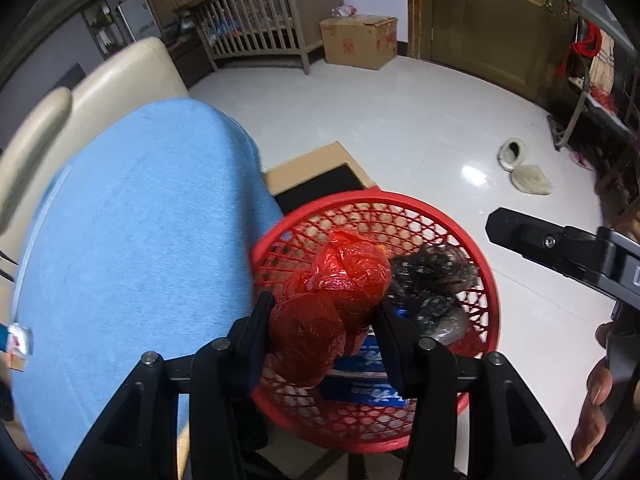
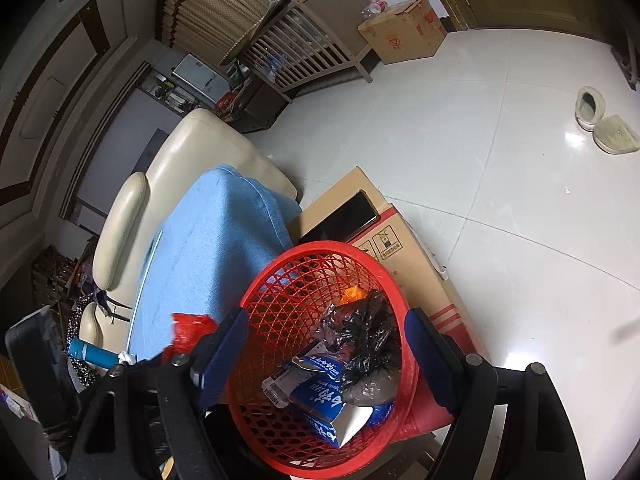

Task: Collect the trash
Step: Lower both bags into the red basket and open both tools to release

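A crumpled red plastic bag [image 1: 320,312] sits between the fingers of my left gripper [image 1: 322,304], which is shut on it just over the red mesh basket [image 1: 494,300]. In the right wrist view the same bag [image 2: 188,332] shows at the basket's left rim. Inside the basket [image 2: 312,246] lie a black plastic bag [image 2: 368,332] and a blue-and-white carton [image 2: 320,396]. My right gripper [image 2: 328,316] hangs open above the basket, with nothing between its fingers. One of its fingers [image 1: 520,236] and a hand [image 1: 596,400] show at the right of the left wrist view.
The basket stands beside a sofa covered with a blue cloth [image 1: 140,240] and against a cardboard box [image 2: 400,232] with a dark phone [image 2: 344,216] on top. Two slippers [image 1: 524,168] lie on the white tiled floor. A crib [image 1: 264,20] and another box [image 1: 360,40] stand by the far wall.
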The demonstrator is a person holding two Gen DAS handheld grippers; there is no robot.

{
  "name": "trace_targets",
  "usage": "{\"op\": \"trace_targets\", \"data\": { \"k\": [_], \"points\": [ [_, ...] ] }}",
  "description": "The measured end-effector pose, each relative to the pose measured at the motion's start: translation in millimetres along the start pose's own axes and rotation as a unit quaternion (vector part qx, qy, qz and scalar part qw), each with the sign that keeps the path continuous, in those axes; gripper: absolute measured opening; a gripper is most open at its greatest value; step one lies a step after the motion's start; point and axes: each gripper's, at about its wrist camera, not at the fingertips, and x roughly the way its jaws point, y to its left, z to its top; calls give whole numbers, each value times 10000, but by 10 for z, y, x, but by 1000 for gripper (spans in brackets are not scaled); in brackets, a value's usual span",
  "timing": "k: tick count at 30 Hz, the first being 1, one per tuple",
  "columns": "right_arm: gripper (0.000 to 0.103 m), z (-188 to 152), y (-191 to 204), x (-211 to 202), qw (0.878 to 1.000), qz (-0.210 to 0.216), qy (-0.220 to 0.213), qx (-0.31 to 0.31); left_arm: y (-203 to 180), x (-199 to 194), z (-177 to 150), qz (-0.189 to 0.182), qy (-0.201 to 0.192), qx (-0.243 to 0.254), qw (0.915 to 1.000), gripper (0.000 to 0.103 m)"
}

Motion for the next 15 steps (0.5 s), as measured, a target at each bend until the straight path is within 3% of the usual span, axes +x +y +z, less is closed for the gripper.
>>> {"op": "trace_targets", "data": {
  "k": [3,15],
  "points": [
    [83,16,36,-26,10000,24,-52,-8,0,99,11,-66,165,-50,9998,64],
    [83,2,192,19,9999,1,17,-128,405,11,-121,-1,108,-476,9988,65]
  ]
}}
